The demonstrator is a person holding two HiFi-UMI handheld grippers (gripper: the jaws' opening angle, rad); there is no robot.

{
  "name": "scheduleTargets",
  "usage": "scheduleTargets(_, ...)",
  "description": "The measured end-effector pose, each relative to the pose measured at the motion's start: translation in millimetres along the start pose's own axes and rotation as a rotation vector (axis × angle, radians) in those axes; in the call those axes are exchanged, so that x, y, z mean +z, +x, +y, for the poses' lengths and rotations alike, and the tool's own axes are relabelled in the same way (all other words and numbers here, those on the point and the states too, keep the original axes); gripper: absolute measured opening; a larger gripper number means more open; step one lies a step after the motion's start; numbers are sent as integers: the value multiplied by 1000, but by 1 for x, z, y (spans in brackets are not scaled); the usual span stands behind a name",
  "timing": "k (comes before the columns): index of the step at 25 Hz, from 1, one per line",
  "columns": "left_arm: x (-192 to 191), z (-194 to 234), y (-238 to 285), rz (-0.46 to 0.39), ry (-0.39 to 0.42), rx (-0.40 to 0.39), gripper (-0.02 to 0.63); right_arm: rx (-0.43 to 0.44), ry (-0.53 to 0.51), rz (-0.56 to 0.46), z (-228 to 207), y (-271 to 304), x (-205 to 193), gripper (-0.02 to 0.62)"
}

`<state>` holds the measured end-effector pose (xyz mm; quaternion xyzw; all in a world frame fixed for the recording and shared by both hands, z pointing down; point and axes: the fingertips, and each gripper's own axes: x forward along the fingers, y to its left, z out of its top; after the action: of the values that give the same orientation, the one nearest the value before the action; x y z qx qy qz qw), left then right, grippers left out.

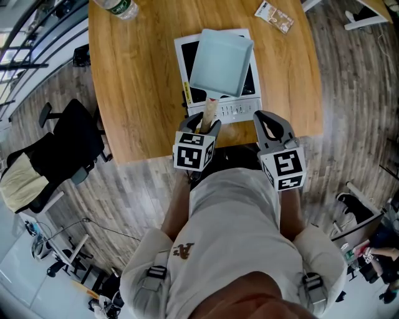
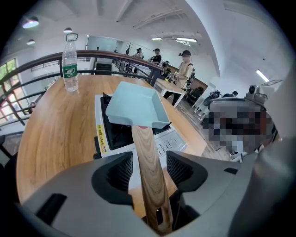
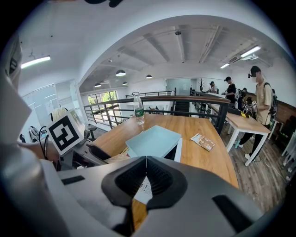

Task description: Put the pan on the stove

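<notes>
A light blue square pan [image 1: 221, 62] sits on the white stove [image 1: 240, 107] at the near edge of the wooden table [image 1: 137, 93]. Its wooden handle [image 1: 210, 114] points toward me. My left gripper [image 1: 210, 124] is open, with one jaw on each side of that handle. In the left gripper view the handle [image 2: 150, 171] runs between the ribbed pads with a gap on each side, and beyond it are the pan [image 2: 138, 106] and the stove [image 2: 169, 141]. My right gripper [image 1: 271, 128] hovers to the right of the stove. Its jaws [image 3: 146, 178] are shut on nothing.
A plastic water bottle [image 1: 121, 7] stands at the table's far left, and a small printed packet [image 1: 274, 17] lies at the far right. A black office chair [image 1: 62, 152] stands on the floor to the left. Several people stand in the background beyond the railing.
</notes>
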<state>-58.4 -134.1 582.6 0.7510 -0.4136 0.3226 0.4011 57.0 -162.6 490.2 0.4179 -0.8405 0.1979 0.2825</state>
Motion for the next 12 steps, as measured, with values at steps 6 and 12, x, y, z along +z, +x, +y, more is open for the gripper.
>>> scheduleTargets(6,16,2,-17,-58,29,21,242,-5,-10,-17,3,-3,6,21)
scheduleTargets(12,40,7,-49,-157,56,63,242,-18,-29,-53,5,-11,19,21)
